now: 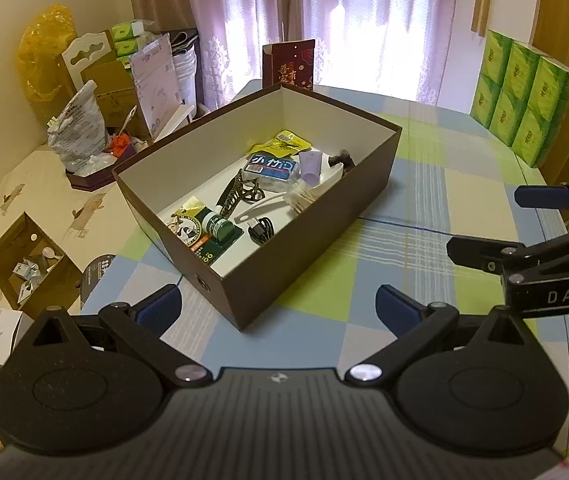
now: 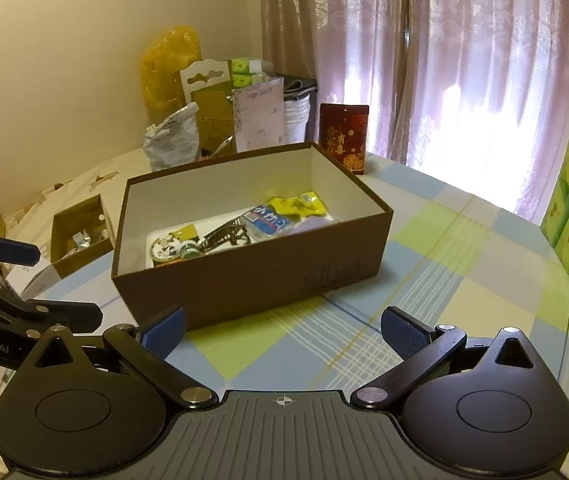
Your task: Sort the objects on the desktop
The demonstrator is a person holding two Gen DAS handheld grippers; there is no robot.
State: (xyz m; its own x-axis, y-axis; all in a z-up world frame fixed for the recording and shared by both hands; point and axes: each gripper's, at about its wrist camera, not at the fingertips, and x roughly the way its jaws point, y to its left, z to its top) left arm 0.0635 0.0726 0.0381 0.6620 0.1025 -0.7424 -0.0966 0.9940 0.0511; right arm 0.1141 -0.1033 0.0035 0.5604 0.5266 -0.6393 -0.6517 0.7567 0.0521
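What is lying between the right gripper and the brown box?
Nothing: in the right wrist view, only bare checked tablecloth lies between the open right gripper and the near wall of the brown box.

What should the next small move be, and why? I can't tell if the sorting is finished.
Probably just hold both grippers back and check the cloth for strays. The left gripper and right gripper are open and empty, the small items already lie inside the brown box, and the checked tablecloth around it shows nothing loose to pick up.
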